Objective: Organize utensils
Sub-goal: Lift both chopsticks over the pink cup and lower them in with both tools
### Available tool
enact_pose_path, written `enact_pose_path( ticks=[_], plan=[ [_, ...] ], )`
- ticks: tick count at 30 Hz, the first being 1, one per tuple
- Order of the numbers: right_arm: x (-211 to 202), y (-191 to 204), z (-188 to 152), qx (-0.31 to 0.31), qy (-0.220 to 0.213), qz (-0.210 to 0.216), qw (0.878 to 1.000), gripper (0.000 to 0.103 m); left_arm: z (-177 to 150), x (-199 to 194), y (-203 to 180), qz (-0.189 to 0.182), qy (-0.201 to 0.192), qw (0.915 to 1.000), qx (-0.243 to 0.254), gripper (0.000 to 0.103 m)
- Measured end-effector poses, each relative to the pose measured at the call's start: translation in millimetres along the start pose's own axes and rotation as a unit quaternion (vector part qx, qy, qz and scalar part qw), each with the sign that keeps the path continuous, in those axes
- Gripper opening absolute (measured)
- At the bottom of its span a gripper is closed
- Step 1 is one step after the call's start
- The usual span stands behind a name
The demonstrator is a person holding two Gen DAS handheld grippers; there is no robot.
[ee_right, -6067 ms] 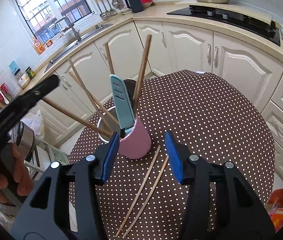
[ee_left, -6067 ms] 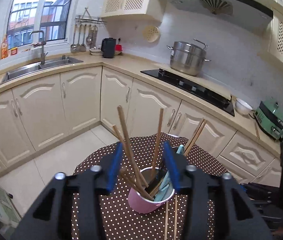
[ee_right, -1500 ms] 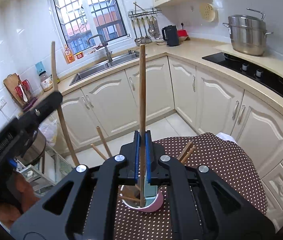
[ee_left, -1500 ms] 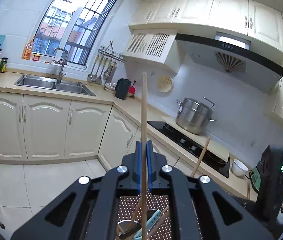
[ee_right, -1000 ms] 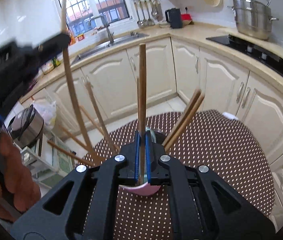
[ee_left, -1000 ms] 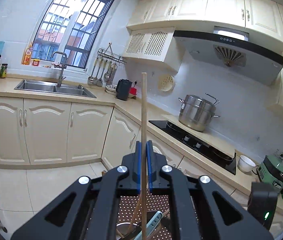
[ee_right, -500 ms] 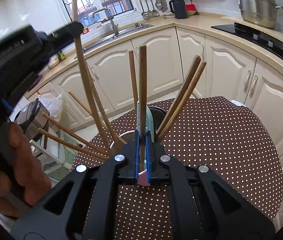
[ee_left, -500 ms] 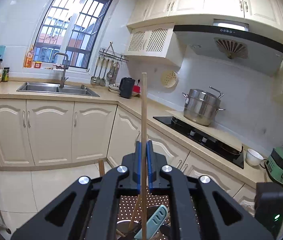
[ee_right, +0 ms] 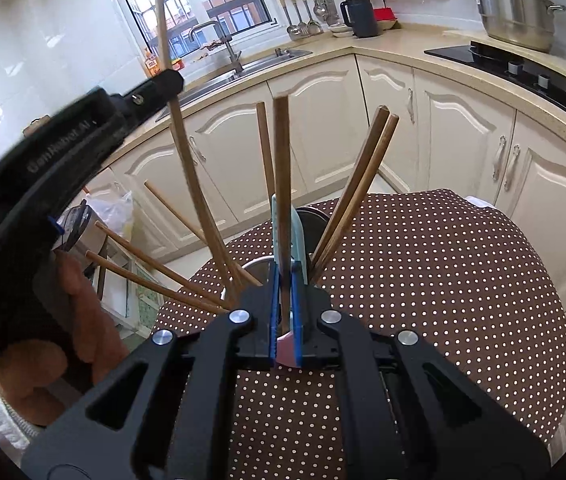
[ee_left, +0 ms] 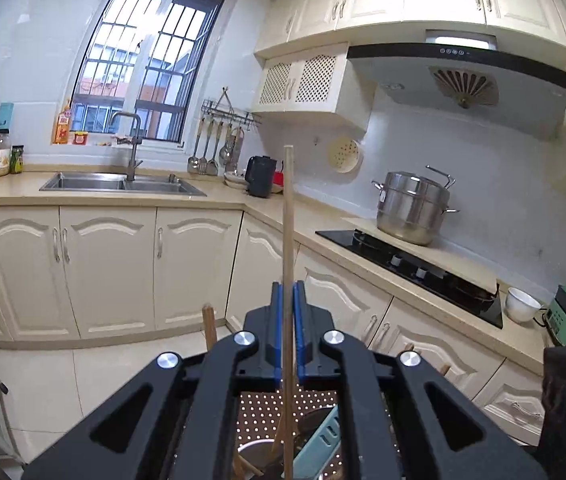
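Loading chopsticks into cup, both hands busy; table [ee_right: 443, 280] bears pink cup [ee_right: 285, 350] already bristling with sticks plus teal tool [ee_right: 299, 236]; right gripper [ee_right: 285, 320] clamped on dark chopstick [ee_right: 281, 184], tip at cup mouth; left gripper [ee_left: 288, 332] clamped on pale chopstick [ee_left: 288, 240], upright above cup; next: lower each into cup, then loosen jaws, avoiding leaning sticks.

Chopsticks [ee_right: 347, 200] in cup [ee_right: 285, 350], cup on table [ee_right: 443, 280].
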State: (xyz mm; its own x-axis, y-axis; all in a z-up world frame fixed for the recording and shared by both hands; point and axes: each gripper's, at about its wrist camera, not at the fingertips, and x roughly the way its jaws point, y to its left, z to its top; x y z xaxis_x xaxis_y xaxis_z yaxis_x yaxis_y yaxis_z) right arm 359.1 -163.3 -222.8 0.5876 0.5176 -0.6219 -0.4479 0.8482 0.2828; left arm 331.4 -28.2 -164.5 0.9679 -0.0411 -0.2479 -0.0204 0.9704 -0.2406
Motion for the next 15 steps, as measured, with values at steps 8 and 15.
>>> enact_pose_path(
  ticks=[8,15],
  plan=[
    [1,1,-3,0.006,0.001,0.002,1.0,0.007,-9,-7,-7,0.005,-0.016,0.9997,0.019,0.005],
    [1,2,-3,0.008,-0.002,0.005,1.0,0.007,-7,-15,-2,0.013,-0.018,0.9997,0.008,0.005]
  ],
)
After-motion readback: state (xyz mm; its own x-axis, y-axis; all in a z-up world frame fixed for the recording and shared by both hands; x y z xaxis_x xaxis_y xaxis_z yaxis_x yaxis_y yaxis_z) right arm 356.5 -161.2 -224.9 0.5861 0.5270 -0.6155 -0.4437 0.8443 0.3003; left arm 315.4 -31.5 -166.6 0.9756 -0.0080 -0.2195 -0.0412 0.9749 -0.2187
